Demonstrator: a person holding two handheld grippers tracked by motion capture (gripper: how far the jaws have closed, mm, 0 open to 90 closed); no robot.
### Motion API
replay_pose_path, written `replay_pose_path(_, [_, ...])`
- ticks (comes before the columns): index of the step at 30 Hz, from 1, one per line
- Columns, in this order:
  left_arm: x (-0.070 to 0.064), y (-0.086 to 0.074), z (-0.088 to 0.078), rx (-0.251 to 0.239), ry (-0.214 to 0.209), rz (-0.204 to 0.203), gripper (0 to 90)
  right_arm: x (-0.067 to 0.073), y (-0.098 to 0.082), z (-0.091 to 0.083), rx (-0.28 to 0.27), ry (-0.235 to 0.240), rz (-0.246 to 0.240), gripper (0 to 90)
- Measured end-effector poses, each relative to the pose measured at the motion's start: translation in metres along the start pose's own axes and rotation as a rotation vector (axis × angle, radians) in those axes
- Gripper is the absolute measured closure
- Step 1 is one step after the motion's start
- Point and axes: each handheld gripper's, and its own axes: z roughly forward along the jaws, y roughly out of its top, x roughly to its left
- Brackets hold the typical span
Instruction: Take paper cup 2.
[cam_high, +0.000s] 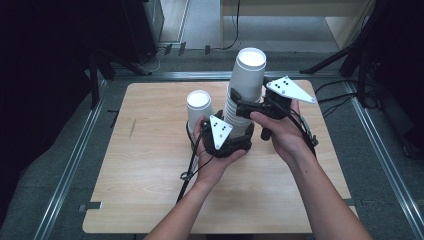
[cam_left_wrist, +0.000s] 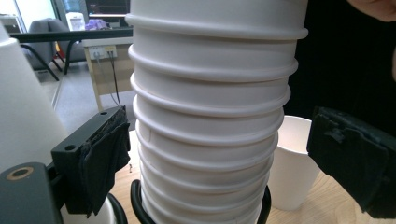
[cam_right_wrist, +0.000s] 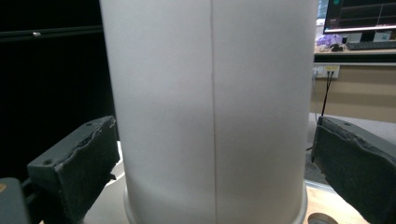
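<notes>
The left tool (cam_high: 235, 136) has its jaws apart around the lower rims of the stack of paper cups (cam_high: 243, 95), with a gap showing between each pad and the rims in the left gripper view. The right tool (cam_high: 245, 107) straddles the top cup (cam_right_wrist: 212, 112) higher up, its jaws also apart and not pressing on the wall. The stack stands upright near the middle of the tabletop (cam_high: 150, 165), with a single cup (cam_high: 198, 107) just to its left. I judge that one cup is already separated and the next pull is only being set up, with most of the stack left. The tabletop is pale wood; beyond it lie grey floor, cables and dark stands.
</notes>
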Motion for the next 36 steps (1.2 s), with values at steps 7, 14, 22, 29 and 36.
replay_pose_path(7, [-0.004,-0.001,0.007,-0.014,0.019,0.032,6.8,0.000,0.002,0.010,0.003,0.000,0.000,6.3])
replay_pose_path(14, [-0.003,-0.001,0.009,-0.022,0.051,0.049,12.8,0.001,0.003,0.013,0.012,-0.004,0.024,10.8])
replay_pose_path(22, [-0.002,-0.001,0.009,-0.019,0.043,0.050,13.2,0.003,0.007,0.012,-0.004,-0.017,0.023,11.6])
replay_pose_path(29, [-0.002,0.000,0.008,-0.017,0.041,0.047,13.4,0.004,0.013,0.012,-0.026,-0.023,0.033,11.8])
replay_pose_path(36, [-0.001,0.000,0.008,-0.016,0.038,0.046,13.6,0.006,0.018,0.011,-0.040,-0.033,0.031,11.8])
